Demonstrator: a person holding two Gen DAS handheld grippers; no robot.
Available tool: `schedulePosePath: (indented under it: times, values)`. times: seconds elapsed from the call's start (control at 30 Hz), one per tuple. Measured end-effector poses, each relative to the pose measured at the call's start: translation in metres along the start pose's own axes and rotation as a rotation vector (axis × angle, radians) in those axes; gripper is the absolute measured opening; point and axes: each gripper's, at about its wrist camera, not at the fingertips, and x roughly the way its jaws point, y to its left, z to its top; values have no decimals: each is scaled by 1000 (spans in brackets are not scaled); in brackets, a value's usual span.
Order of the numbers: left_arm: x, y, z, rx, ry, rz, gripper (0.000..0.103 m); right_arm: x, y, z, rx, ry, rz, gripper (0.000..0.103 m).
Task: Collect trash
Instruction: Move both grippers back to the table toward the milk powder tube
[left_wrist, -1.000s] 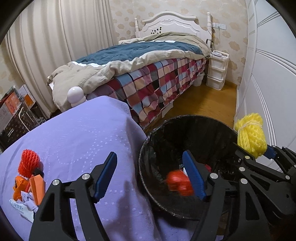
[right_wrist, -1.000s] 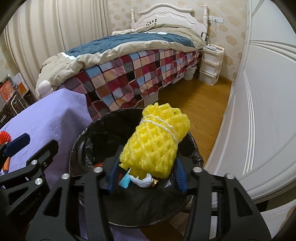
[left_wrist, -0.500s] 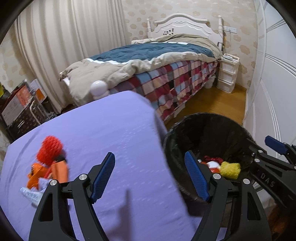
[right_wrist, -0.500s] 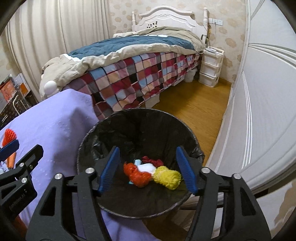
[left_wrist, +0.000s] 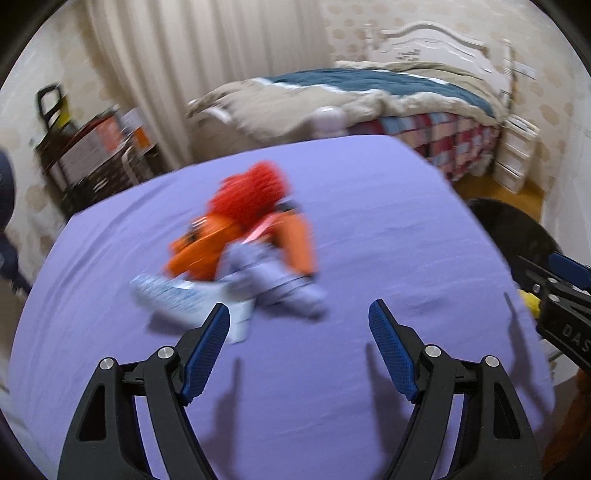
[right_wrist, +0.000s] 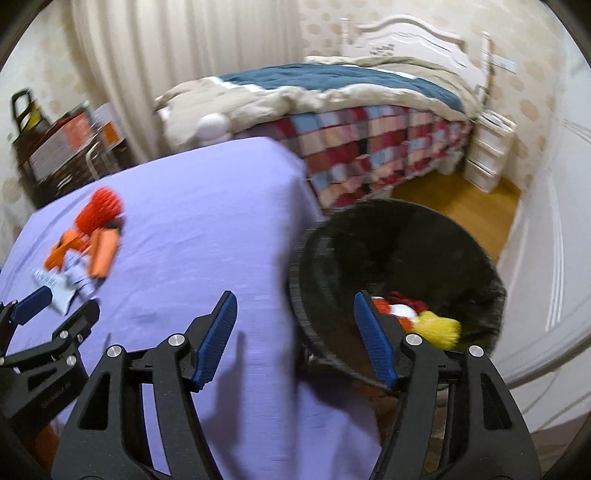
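Note:
My left gripper (left_wrist: 299, 314) is open and empty above the purple tablecloth (left_wrist: 369, 229). Just beyond its fingertips lies a blurred pile of trash: a red foam net (left_wrist: 255, 192), orange wrappers (left_wrist: 207, 254) and pale printed wrappers (left_wrist: 173, 295). My right gripper (right_wrist: 294, 301) is also open and empty, over the table's edge beside the black-lined bin (right_wrist: 306, 258). In the bin lie a yellow foam net (right_wrist: 439, 326) and red and white scraps (right_wrist: 400, 308). The pile of trash (right_wrist: 92, 236) appears far left in the right wrist view.
A bed with a plaid cover (right_wrist: 369, 147) stands behind the table and bin. White drawers (right_wrist: 484, 162) sit by the far wall. A dark rack with boxes (left_wrist: 92, 155) is at the left. A white wardrobe door (right_wrist: 554, 258) flanks the bin on the right.
The yellow foam net left my right gripper and dropped into the bin, and those jaws widened. Both views swung left, from the bin toward the trash on the table.

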Motion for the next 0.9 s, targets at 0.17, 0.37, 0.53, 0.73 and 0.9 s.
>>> schedulePosePath:
  times: [0.17, 0.37, 0.53, 0.73, 0.9]
  values:
    - [4, 42, -11, -90, 35, 40, 75, 3, 34, -1, -63, 10, 31, 71]
    - [10, 57, -11, -138, 45, 40, 75, 7, 43, -3, -90, 41, 12, 71]
    - [21, 59, -1, -147, 46, 46, 75, 10, 41, -4, -72, 53, 21, 71]
    - [35, 63, 2, -144, 113, 39, 76, 13, 42, -3, -78, 65, 22, 71]
    - [33, 75, -5, -151, 116, 46, 78, 14, 42, -4, -72, 65, 28, 71]
